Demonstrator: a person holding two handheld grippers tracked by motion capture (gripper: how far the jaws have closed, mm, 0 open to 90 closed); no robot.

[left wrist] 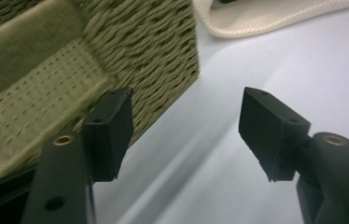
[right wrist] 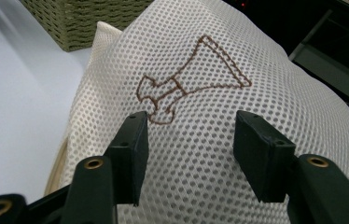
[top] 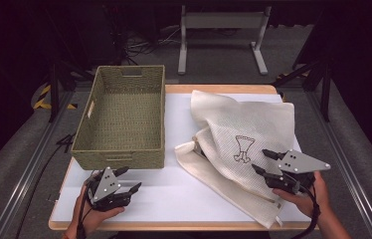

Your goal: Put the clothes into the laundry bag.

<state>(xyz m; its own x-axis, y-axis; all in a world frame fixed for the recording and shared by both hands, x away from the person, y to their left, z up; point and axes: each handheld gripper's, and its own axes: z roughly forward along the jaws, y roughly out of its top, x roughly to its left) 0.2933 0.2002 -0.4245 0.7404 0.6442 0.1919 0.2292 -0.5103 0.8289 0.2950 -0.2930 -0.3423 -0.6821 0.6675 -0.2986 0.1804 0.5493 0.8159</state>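
A cream mesh laundry bag (top: 243, 134) with a brown embroidered figure (top: 242, 148) lies crumpled on the right half of the white table (top: 174, 189). In the right gripper view the mesh bag (right wrist: 219, 93) spreads under the jaws. My right gripper (top: 263, 162) hovers over the bag's near right part, open, with nothing pinched; its own view shows the right gripper (right wrist: 189, 140) just above the mesh. My left gripper (top: 127, 180) stands open near the front left, just in front of the woven basket (top: 124, 114). The left gripper (left wrist: 184, 130) has bare table between its jaws.
The olive woven basket (left wrist: 70, 70) stands at the back left with nothing seen inside. The table's front edge (top: 174, 226) runs close to both hands. A grey metal stand (top: 221, 35) and cables lie on the floor beyond the table.
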